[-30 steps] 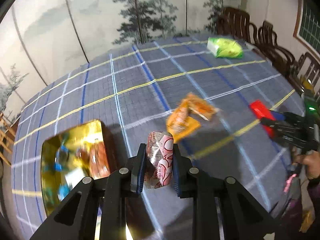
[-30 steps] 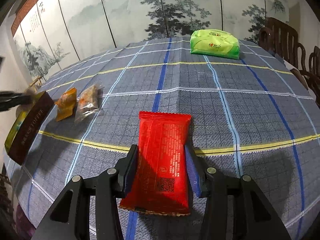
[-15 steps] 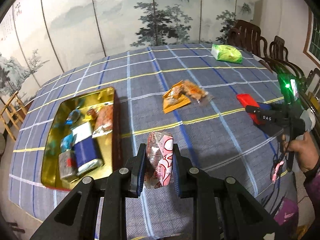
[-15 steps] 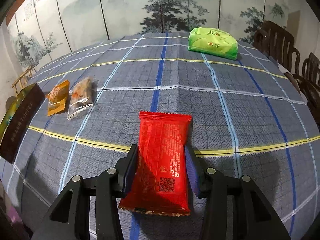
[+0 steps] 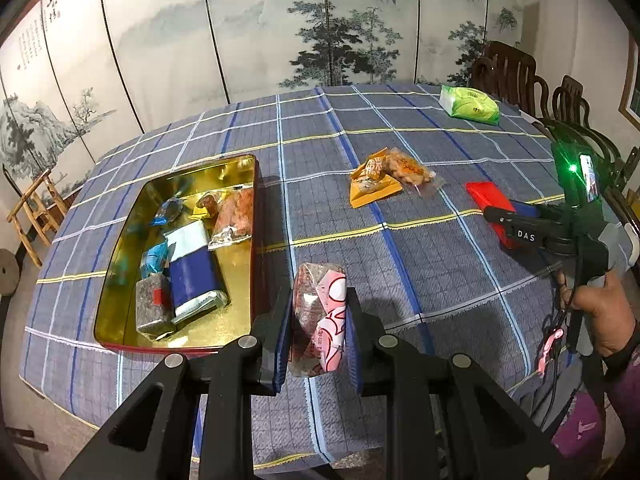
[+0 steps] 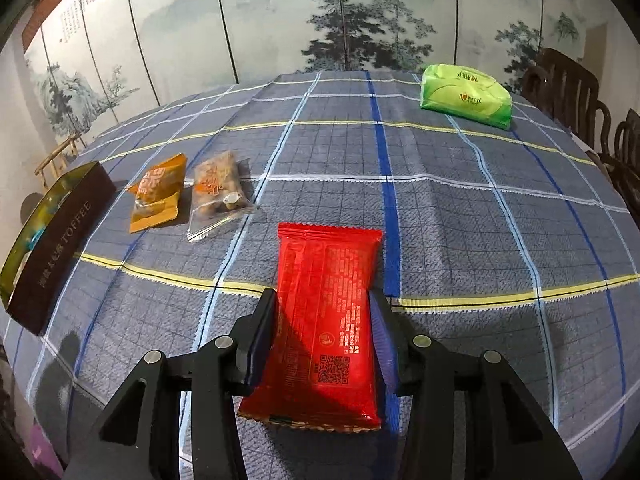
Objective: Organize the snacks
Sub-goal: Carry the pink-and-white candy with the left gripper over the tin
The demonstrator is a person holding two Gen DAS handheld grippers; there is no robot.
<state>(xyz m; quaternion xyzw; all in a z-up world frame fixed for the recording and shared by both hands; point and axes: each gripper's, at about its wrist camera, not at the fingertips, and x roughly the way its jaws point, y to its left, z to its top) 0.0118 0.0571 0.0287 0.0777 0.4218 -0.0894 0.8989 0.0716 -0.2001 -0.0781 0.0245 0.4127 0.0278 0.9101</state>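
My left gripper is shut on a pink-and-white wrapped snack, held above the blue checked tablecloth just right of the gold tin. That tin holds several wrapped snacks. My right gripper is shut on a flat red packet; the left wrist view shows the same red packet in the right gripper at the table's right side. An orange packet and a clear bag of brown snacks lie side by side mid-table, seen again as the orange packet and the clear bag.
A green tissue pack lies at the far right of the table. Dark wooden chairs stand behind it. A painted folding screen closes off the back. A person's hand grips the right tool's handle.
The left gripper has pulled back from low over the table with its pink snack, so the whole tin now shows to its left. The right gripper drifted slightly, red packet still held.
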